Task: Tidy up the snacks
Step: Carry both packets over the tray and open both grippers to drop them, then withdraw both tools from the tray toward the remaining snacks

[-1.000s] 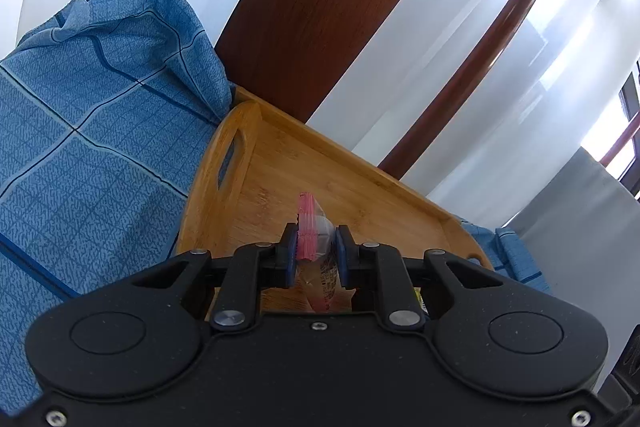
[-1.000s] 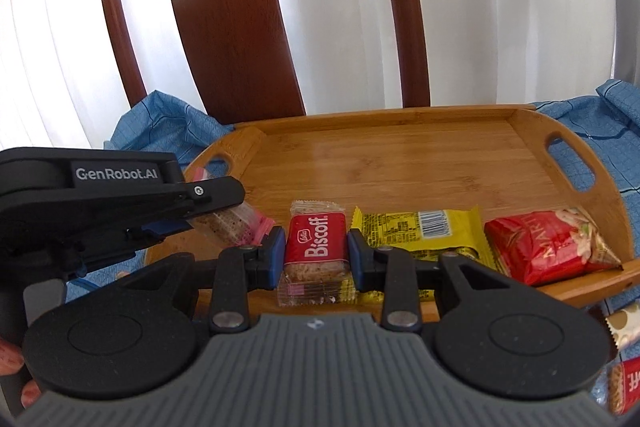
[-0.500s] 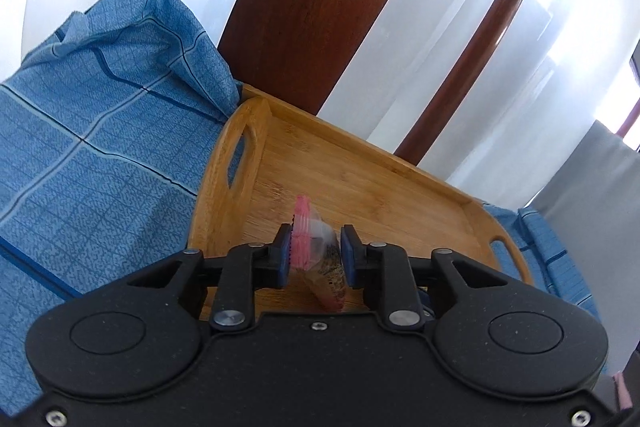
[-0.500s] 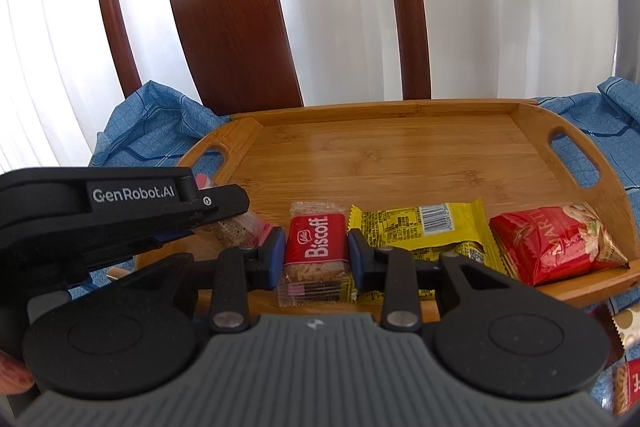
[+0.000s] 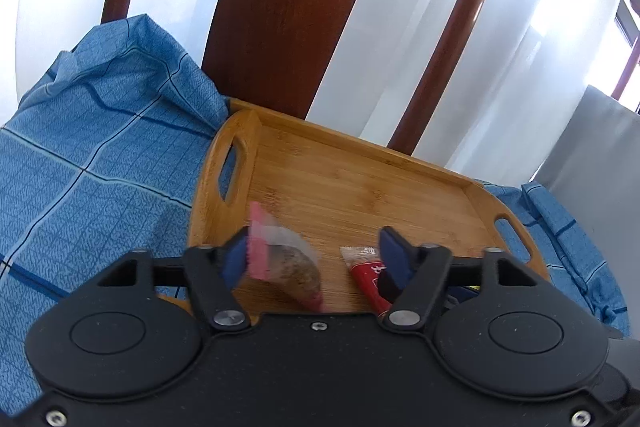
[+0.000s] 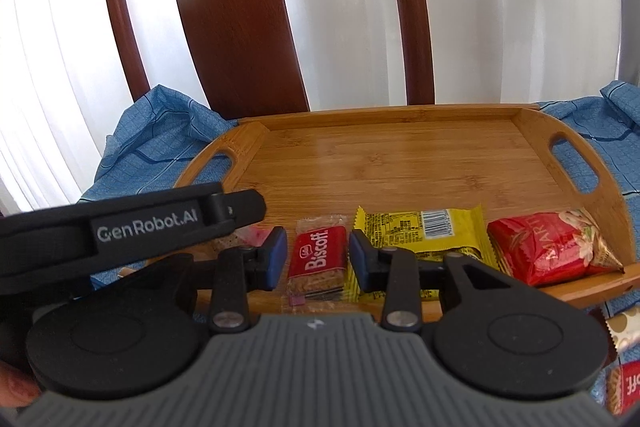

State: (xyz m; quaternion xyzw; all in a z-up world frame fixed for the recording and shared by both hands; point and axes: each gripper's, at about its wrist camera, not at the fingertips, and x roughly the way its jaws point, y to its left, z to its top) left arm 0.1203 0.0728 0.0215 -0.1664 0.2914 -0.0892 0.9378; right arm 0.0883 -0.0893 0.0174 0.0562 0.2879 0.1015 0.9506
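Organizing well under way, judging by the layout: on the blue checked cloth, in front of the dark wooden chair back, a bamboo tray with its far half bare and a row of snacks along the near edge. From the right of that row: a red nut packet, a yellow wrapped bar, a red Biscoff pack, and at the left end a clear pouch with a pink seal. Left gripper with jaws opening, already wide, the pouch leaning against the left pad only, blurred, apparently just let go and dropping onto the tray floor. Right gripper with jaws opening too, narrow yet, a sliver of gap either side of the Biscoff pack lying flat between them. Four items placed, then. Left to do: at least a gold-dotted wrapper and a second Biscoff pack, both off the tray at the lower right; further leftovers possible out of view.
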